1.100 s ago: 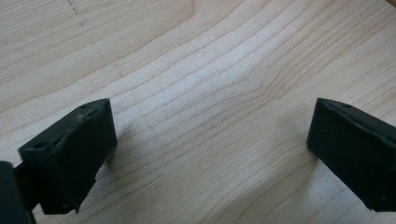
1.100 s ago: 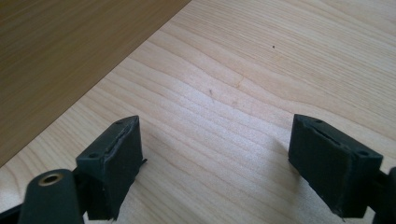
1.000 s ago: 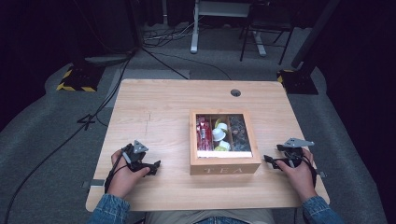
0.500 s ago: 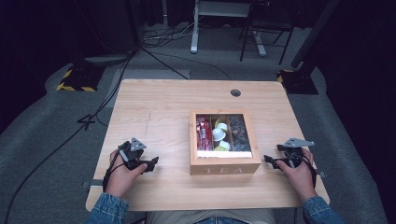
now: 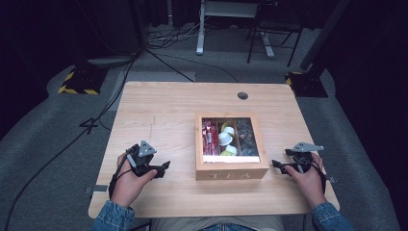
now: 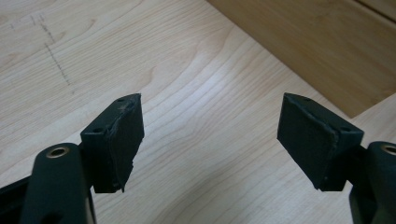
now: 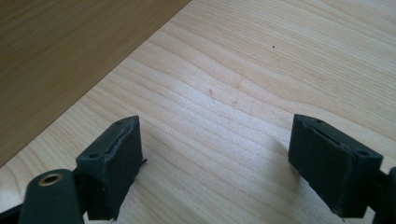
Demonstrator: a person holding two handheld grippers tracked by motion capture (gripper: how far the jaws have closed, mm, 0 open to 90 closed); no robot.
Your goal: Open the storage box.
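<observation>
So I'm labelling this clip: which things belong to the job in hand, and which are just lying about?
In the job:
- square wooden tea box with a glass lid, between both tools
- left tool, open
- right tool, open

Lying about:
- black-and-yellow striped floor stand
- black cables on the grey floor
- light wooden table, only carrying the box

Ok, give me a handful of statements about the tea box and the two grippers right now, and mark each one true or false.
1. The wooden tea box stands between the two grippers. True.
2. The left gripper is shut on a tea bag. False: its jaws stand open over bare table, holding nothing.
3. The right gripper has its jaws open. True.
4. The box holds red packets in its left compartment. True.
5. The right gripper is reaching inside the box. False: it rests on the table to the box's right, apart from it.
</observation>
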